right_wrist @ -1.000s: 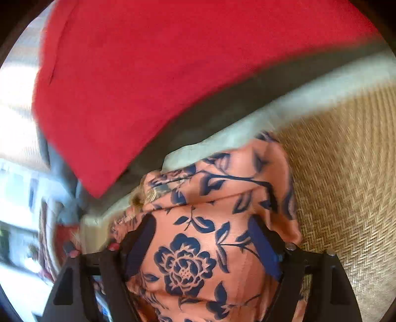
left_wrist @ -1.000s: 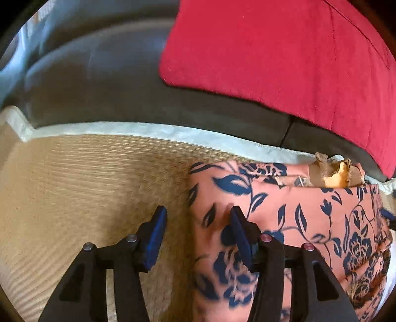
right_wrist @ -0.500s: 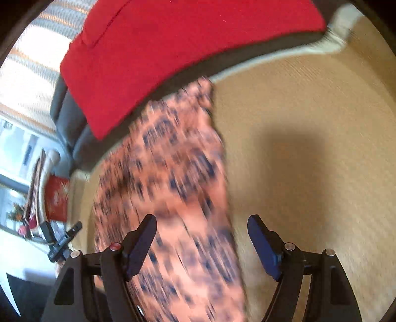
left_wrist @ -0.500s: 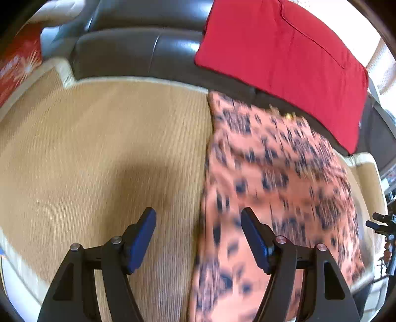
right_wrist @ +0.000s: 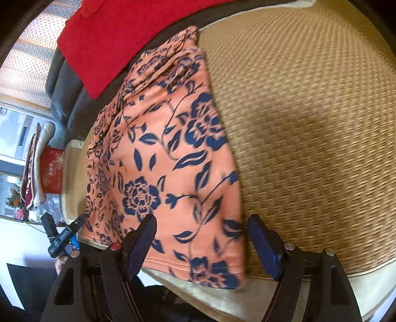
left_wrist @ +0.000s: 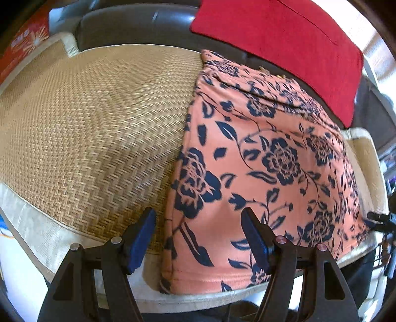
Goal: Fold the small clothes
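Note:
A salmon-pink garment with dark blue flowers (left_wrist: pixel 259 158) lies flat on a woven straw mat (left_wrist: pixel 94 119), reaching from the mat's back edge to its front edge. My left gripper (left_wrist: pixel 198 237) is open and empty, hovering above the garment's near left corner. In the right wrist view the same garment (right_wrist: pixel 163 158) lies on the mat (right_wrist: pixel 309 123). My right gripper (right_wrist: pixel 201 244) is open and empty above the garment's near right corner. The left gripper (right_wrist: pixel 61 237) shows at the far left of the right wrist view.
A red cushion (left_wrist: pixel 284 42) leans on a dark sofa back (left_wrist: pixel 138 22) behind the mat. The mat has a pale cloth border (left_wrist: pixel 37 228) along its front edge. A red box (right_wrist: pixel 50 171) and clutter sit beyond the garment's far side.
Both grippers have let go of the garment at the back of the mat and pulled back towards the front edge. The garment now lies spread flat.

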A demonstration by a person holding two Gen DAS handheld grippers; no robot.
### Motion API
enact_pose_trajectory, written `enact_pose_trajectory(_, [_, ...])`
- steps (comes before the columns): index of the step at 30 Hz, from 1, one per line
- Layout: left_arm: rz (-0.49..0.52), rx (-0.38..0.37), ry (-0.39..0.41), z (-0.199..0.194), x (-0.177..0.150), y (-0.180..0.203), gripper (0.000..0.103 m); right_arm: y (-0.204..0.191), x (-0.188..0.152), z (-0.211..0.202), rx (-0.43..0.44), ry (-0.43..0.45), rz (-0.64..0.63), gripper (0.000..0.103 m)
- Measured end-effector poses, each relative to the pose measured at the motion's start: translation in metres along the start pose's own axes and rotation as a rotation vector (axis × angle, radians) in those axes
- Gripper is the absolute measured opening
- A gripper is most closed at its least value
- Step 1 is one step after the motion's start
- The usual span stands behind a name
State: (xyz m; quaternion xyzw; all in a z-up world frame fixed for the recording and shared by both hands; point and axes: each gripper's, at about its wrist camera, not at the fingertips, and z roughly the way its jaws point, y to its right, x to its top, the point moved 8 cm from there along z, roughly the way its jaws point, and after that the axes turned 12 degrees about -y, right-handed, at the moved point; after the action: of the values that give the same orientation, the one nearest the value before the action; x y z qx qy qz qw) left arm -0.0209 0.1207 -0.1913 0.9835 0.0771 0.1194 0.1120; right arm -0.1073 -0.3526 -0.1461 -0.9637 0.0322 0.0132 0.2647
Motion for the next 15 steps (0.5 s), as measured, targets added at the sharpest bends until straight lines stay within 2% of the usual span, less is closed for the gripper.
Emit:
enact_pose_trajectory(2, [0.003, -0.006, -0.012, 0.0, -0.006, 0.003, 0.072, -0.002, -0.005, 0.007, -0.025, -0.004, -0.006, 0.072])
enact_pose_trajectory(4, [-0.005, -0.012, -0.022, 0.0, -0.009, 0.003, 0.072, 0.001, -0.01, 0.009, -0.02, 0.002, 0.017, 0.059])
enact_pose_trajectory(8, [-0.014, -0.026, -0.044, 0.003, -0.013, 0.001, 0.072, 0.009, -0.008, 0.009, -0.006, 0.019, 0.07, 0.055])
enact_pose_trajectory(11, [0.027, 0.018, -0.067, 0.009, -0.013, 0.008, 0.071, 0.008, -0.007, 0.011, -0.03, 0.013, 0.056, 0.056])
enact_pose_trajectory(12, [0.03, 0.037, -0.07, 0.01, -0.014, 0.008, 0.069, 0.006, -0.007, 0.013, -0.037, 0.011, 0.051, 0.055])
enact_pose_trajectory(14, [0.019, 0.04, -0.071, 0.01, -0.016, 0.007, 0.057, 0.008, -0.007, 0.013, -0.046, 0.009, 0.062, 0.048])
enact_pose_trajectory(15, [0.01, 0.024, -0.081, 0.01, -0.018, 0.006, 0.039, 0.009, -0.007, 0.014, -0.044, 0.001, 0.071, 0.035])
